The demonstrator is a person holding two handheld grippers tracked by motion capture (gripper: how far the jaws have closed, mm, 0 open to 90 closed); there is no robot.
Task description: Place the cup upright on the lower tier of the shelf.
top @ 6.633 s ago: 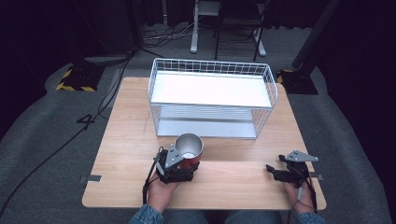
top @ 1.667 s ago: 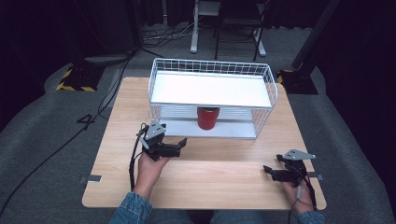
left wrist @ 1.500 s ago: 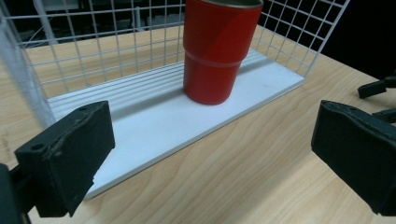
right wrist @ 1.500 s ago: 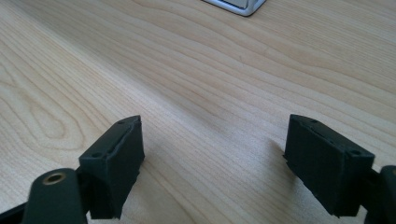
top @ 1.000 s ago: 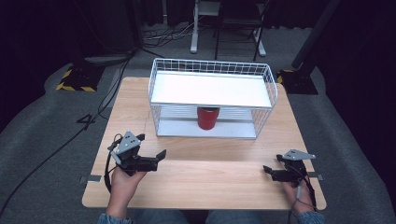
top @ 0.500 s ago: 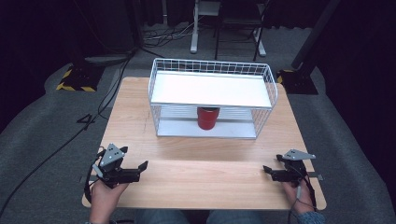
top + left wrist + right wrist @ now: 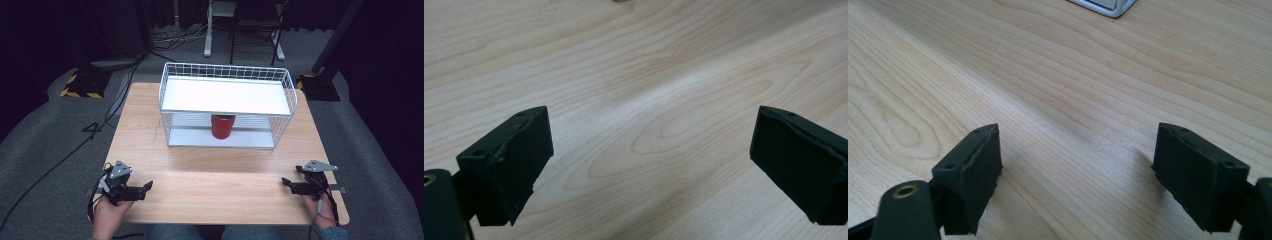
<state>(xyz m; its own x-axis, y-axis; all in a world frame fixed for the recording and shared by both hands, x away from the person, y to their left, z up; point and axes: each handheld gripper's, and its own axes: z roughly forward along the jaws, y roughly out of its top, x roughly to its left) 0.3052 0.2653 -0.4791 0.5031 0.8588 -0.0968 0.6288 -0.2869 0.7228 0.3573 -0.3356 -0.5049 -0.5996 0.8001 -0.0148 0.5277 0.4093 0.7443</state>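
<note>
Red cup (image 7: 222,126) stands on wire rack's (image 7: 226,73) lower shelf.

The left black two-jaw gripper (image 7: 146,188) and the right black two-jaw gripper (image 7: 285,182) each carry a grey three-cornered plate on top and trail a black cable. Their jaws are blocky black pads with small screw holes. A blue cuff shows at the right wrist.
</note>
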